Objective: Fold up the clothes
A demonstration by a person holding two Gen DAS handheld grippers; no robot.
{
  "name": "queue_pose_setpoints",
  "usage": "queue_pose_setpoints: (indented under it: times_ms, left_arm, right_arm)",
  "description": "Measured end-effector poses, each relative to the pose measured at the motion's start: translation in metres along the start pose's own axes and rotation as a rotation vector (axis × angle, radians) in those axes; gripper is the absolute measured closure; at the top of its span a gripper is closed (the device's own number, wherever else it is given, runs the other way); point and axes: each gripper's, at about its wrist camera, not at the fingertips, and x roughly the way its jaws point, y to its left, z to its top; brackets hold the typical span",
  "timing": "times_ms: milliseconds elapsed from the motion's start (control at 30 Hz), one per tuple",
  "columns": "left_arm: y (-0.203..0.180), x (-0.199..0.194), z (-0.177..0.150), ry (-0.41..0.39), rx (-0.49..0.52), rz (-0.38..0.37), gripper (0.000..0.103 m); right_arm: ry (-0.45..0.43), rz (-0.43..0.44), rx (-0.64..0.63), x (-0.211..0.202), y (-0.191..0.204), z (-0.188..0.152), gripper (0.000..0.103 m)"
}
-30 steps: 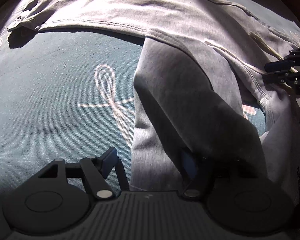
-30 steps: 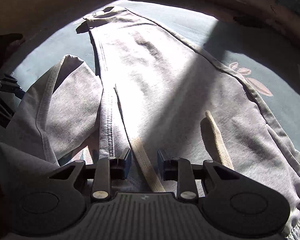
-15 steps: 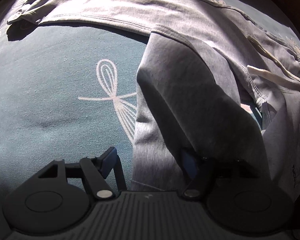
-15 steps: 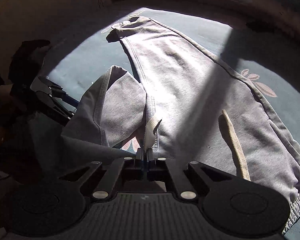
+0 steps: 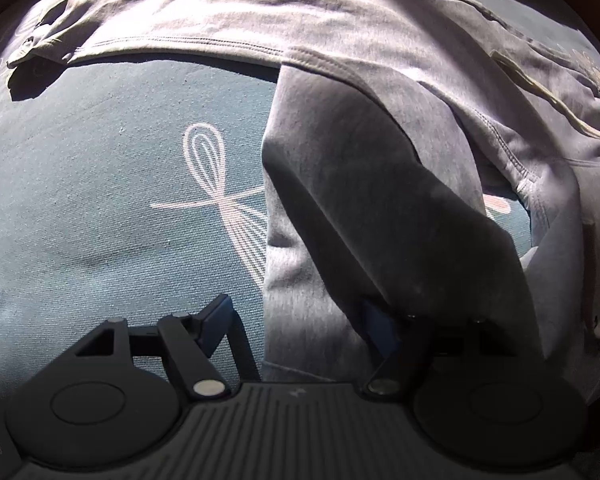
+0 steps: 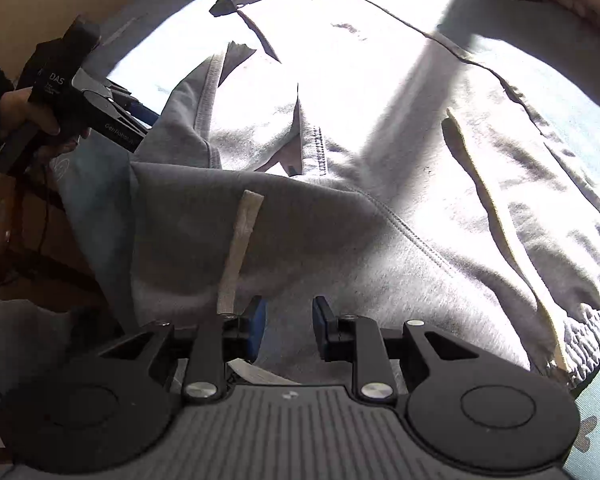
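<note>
Left wrist view: the left tool (image 5: 296, 316) stands spread, a folded-back leg of the grey sweatpants (image 5: 364, 184) between its fingers, neither pad visibly pressing. The pants lie across the teal patterned bedspread (image 5: 100, 184).

Right wrist view: the right tool (image 6: 288, 326) has just been opening, nothing between its pads; a cream drawstring (image 6: 238, 250) lies just beside its left finger on the sweatpants (image 6: 380, 128). A hand (image 6: 28, 112) holds the left tool (image 6: 140, 114) at the cloth's edge.

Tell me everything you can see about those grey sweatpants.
The grey sweatpants are soft heathered jersey with stitched seams, a gathered waistband and two flat cream drawstrings. They lie on a teal patterned bedspread, one leg stretched out in sunlight, the other folded over. The left gripper has that folded leg between its fingers.
</note>
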Motion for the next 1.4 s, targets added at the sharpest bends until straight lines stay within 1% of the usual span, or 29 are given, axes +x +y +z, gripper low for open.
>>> queue_pose_setpoints:
  times_ms: [100,167,233,300,367,433,467,500,533,567,600,633,667,700,767,867,900,1000,1033,1067,1100,1200,1267,1300,1400]
  left_arm:
    - [-0.002,0.000,0.000,0.000,0.004,0.011,0.030]
    - [-0.003,0.000,0.000,0.001,0.003,0.015,0.030]
    - [-0.003,0.001,-0.001,0.001,-0.002,0.020,0.030]
    - [-0.004,0.001,-0.001,0.000,-0.006,0.024,0.030]
    - [-0.004,0.001,-0.002,-0.001,-0.007,0.026,0.030]
    - [-0.004,0.001,-0.002,-0.001,-0.008,0.025,0.030]
    - [-0.003,0.000,-0.002,-0.001,-0.008,0.023,0.030]
    - [-0.002,0.000,-0.003,-0.002,-0.008,0.019,0.030]
    - [-0.001,0.000,-0.003,-0.003,-0.010,0.017,0.030]
    - [0.000,0.000,-0.002,-0.003,-0.014,0.015,0.029]
    - [0.000,0.001,-0.002,-0.002,-0.017,0.012,0.028]
    - [0.000,0.001,-0.002,-0.002,-0.021,0.014,0.026]
    - [0.001,0.002,-0.003,-0.001,-0.024,0.017,0.025]
    - [0.001,0.002,-0.003,-0.003,-0.024,0.016,0.025]
    - [0.001,0.002,-0.004,-0.011,-0.020,0.015,0.025]
    - [0.001,-0.001,-0.007,-0.032,-0.005,0.016,0.025]
    - [0.001,-0.002,-0.008,-0.035,-0.003,0.017,0.025]
    - [0.002,-0.005,-0.009,-0.035,-0.010,0.021,0.025]
    - [0.002,-0.006,-0.009,-0.034,-0.014,0.022,0.025]
    - [0.004,-0.007,-0.008,-0.036,-0.017,0.023,0.025]
    - [0.006,-0.008,-0.006,-0.042,-0.019,0.022,0.025]
    - [0.007,-0.015,-0.004,-0.052,-0.017,0.038,0.025]
    - [0.007,-0.022,-0.002,-0.059,-0.009,0.058,0.025]
    - [0.007,-0.027,0.001,-0.066,-0.002,0.069,0.025]
    - [0.005,-0.044,0.007,-0.073,0.021,0.109,0.025]
  right_arm:
    - [-0.105,-0.173,0.076,-0.007,-0.039,0.012,0.070]
    - [-0.148,-0.229,0.100,0.001,-0.063,0.027,0.070]
    - [-0.171,-0.257,0.099,0.014,-0.081,0.041,0.070]
    - [-0.181,-0.262,0.083,0.033,-0.095,0.054,0.070]
    - [-0.167,-0.262,0.089,0.054,-0.100,0.063,0.070]
    - [-0.126,-0.275,0.073,0.072,-0.102,0.068,0.071]
    - [-0.112,-0.277,0.067,0.076,-0.101,0.068,0.085]
    - [-0.114,-0.252,0.058,0.074,-0.097,0.067,0.092]
    - [-0.124,-0.205,0.039,0.066,-0.090,0.065,0.093]
    - [-0.134,-0.159,0.021,0.059,-0.083,0.063,0.090]
    - [-0.139,-0.137,0.009,0.052,-0.074,0.060,0.087]
    - [-0.136,-0.156,0.007,0.044,-0.061,0.055,0.070]
    - [-0.131,-0.159,0.012,0.037,-0.050,0.050,0.058]
    - [-0.125,-0.125,0.029,0.031,-0.041,0.043,0.058]
    - [-0.118,-0.018,0.070,0.023,-0.024,0.030,0.059]
    - [-0.092,0.098,0.108,0.026,0.009,0.010,0.058]
    - [-0.084,0.123,0.117,0.030,0.019,0.005,0.058]
    - [-0.068,0.141,0.145,0.048,0.038,-0.002,0.058]
    - [-0.059,0.148,0.159,0.054,0.041,-0.002,0.061]
    - [-0.046,0.162,0.166,0.058,0.044,-0.001,0.071]
    - [-0.046,0.184,0.160,0.058,0.047,0.001,0.076]
    - [-0.039,0.260,0.090,0.047,0.062,0.003,0.077]
    - [-0.038,0.250,0.055,0.035,0.068,0.000,0.074]
    - [-0.044,0.239,0.063,0.029,0.067,-0.002,0.074]
    - [-0.094,0.166,0.208,0.004,0.043,-0.017,0.073]
